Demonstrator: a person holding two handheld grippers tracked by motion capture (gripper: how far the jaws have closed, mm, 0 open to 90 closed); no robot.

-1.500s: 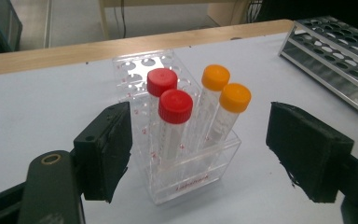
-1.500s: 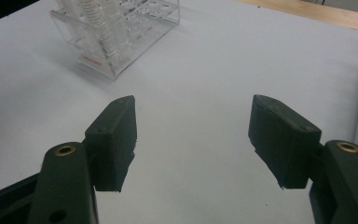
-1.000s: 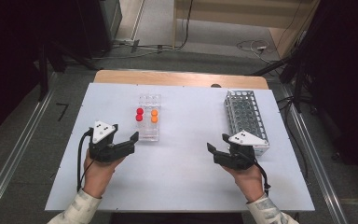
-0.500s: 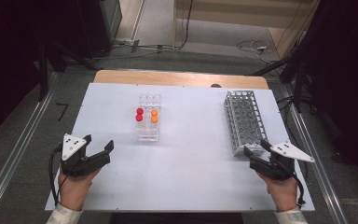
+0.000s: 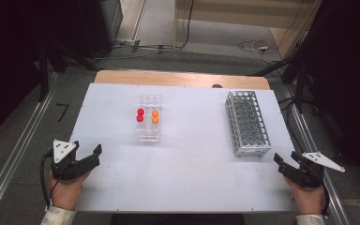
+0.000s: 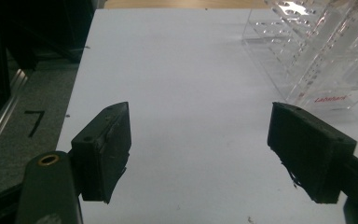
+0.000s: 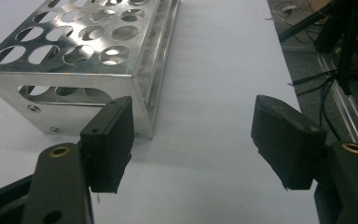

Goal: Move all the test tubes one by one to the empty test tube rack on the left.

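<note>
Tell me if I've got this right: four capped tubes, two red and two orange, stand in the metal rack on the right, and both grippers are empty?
Not quite. The tubes stand in the clear plastic rack near the table's middle, as the high view shows; the metal rack on the right holds none. The rest is right: two red caps, two orange, and the left gripper and right gripper are both empty.

- The clear plastic rack (image 5: 149, 123) near my left stands upright mid-bench, holding red- and orange-capped tubes.
- The metal rack (image 5: 246, 123) near my right stands empty.
</note>
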